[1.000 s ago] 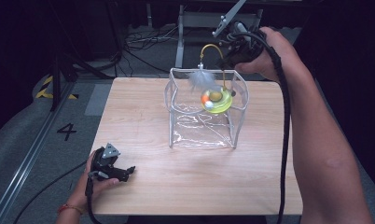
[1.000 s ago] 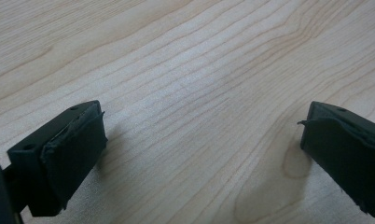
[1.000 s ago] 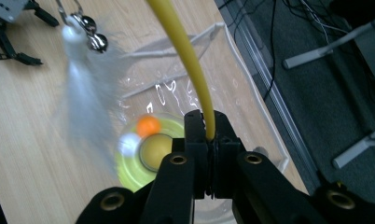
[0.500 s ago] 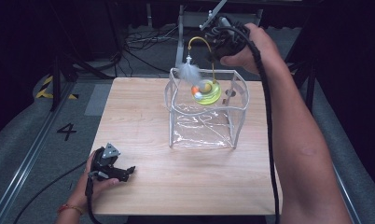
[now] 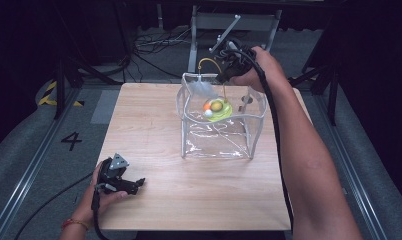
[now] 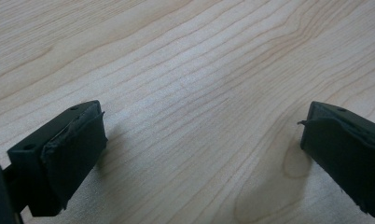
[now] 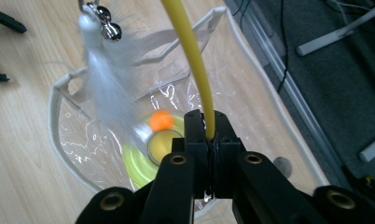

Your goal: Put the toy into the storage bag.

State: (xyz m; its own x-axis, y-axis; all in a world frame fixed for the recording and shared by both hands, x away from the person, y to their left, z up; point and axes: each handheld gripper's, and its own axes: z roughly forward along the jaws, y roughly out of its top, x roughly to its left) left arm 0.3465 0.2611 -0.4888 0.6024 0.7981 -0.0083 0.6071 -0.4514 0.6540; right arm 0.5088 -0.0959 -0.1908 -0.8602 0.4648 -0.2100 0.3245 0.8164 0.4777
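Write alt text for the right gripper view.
The right claw is shut on a yellow wand above an open clear bag on the wooden table. A white feather dangles over a yellow-green disc toy with an orange ball.

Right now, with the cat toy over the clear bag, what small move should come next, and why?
Probably lower it a little further: the right gripper is clamped on the yellow wand, and the round green-yellow toy base hangs inside the clear plastic bag, apparently above its floor.

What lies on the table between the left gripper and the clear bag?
Nothing: in the high view, only bare wooden table separates the left gripper from the clear bag. The left gripper view shows bare wood too.
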